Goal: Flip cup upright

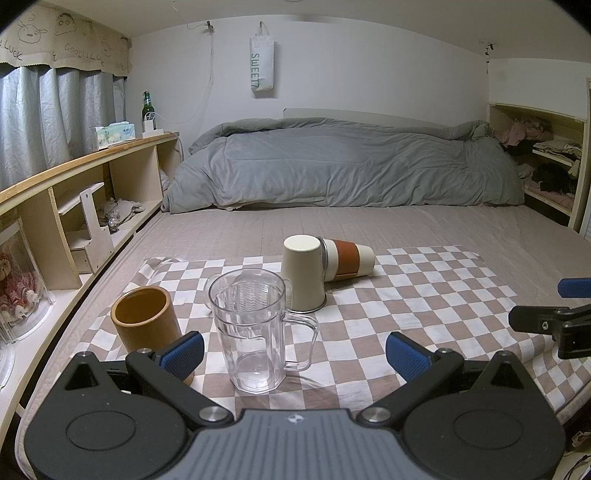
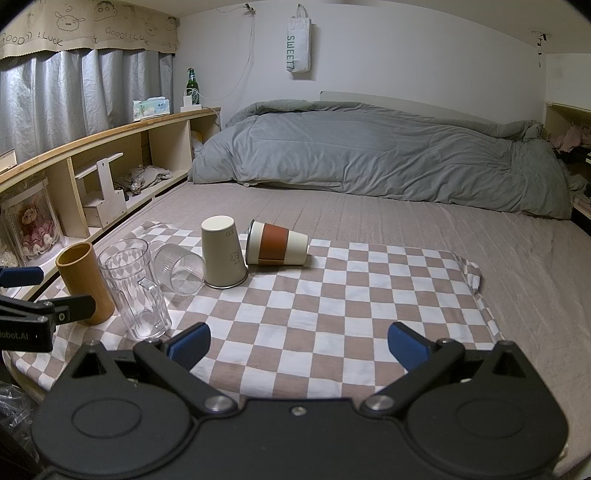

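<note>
1. Left wrist view first: the left gripper (image 1: 294,353) hangs nearest, blue pads spread wide and holding nothing, with the clear plastic handled jug (image 1: 255,332) standing upright between them. The right gripper (image 2: 298,346) is equally wide and empty over the brown-and-white checked cloth (image 2: 332,314).
2. Just left of the jug stands a tan bamboo-like cylinder cup (image 1: 144,317), mouth up.
3. Farther back, a ribbed clear glass (image 2: 180,269) lies on its side.
4. Beside it, the cream cup standing mouth-down (image 2: 224,253) looks light, stiff and smooth; I'd pinch its tapered wall mid-height. Small print near its base is unreadable.
5. Touching it, a cream cup with rust-brown sleeve (image 2: 279,243) lies tipped over; the sleeve likely grips best.
6. Far off: a hanging white bag reading "SWEET" (image 2: 297,40), and a valance lettered "GOOD LUCK" (image 2: 88,29).
</note>
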